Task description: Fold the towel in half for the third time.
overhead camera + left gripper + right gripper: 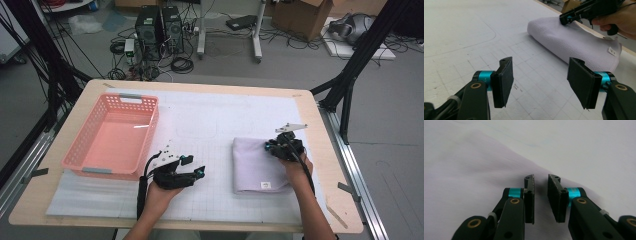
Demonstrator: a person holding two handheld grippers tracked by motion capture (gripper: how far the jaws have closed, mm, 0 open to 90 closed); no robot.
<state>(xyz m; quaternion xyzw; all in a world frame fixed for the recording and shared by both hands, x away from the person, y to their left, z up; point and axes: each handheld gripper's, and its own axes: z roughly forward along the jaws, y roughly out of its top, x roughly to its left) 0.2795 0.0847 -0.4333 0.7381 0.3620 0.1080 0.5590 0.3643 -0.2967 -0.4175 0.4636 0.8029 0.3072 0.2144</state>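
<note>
A folded lavender towel (255,167) with a small white label lies on the white gridded mat, right of centre. My right gripper (271,146) hovers low over the towel's far right part, pointing left. In the right gripper view its jaws (541,179) stand a narrow gap apart above the blurred towel (469,170), with no cloth visibly between the pads. My left gripper (194,166) rests near the mat's front middle, aimed at the towel. Its jaws (540,75) are wide apart and hold nothing, with the towel (579,45) and the right gripper (564,20) beyond them.
A pink plastic basket (150,135), with nothing in it, stands at the left of the wooden table (327,165). The white mat (210,120) covers most of the tabletop. Beyond the table are black frame posts, computers and cables on the floor.
</note>
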